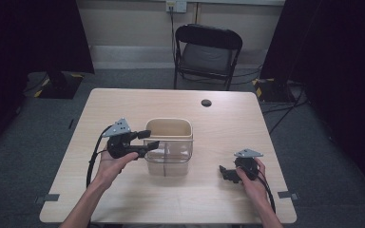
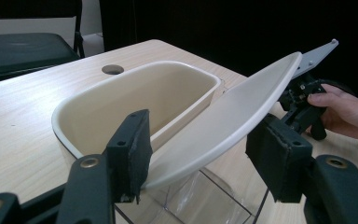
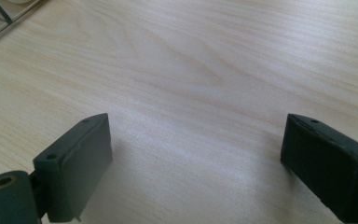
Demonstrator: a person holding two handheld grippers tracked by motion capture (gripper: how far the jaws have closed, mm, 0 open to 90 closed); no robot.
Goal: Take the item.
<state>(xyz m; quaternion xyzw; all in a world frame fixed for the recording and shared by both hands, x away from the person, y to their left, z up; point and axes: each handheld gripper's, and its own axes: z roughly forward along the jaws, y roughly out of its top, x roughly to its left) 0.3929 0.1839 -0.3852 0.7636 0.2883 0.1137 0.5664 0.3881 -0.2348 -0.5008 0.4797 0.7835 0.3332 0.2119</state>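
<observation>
While the left gripper [image 2: 196, 154] clamps the cream lid [image 2: 228, 121] (tilted over the bin [image 2: 93, 109]), the right gripper [image 3: 196, 154] rests on the table [image 3: 191, 70]. Its jaws stand apart.

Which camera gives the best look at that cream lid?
The left gripper view: the lid is close up, tilted over the bin, gripped between the left gripper jaws. The high view has it small and mostly hidden behind that gripper. The right gripper view faces bare table.
</observation>
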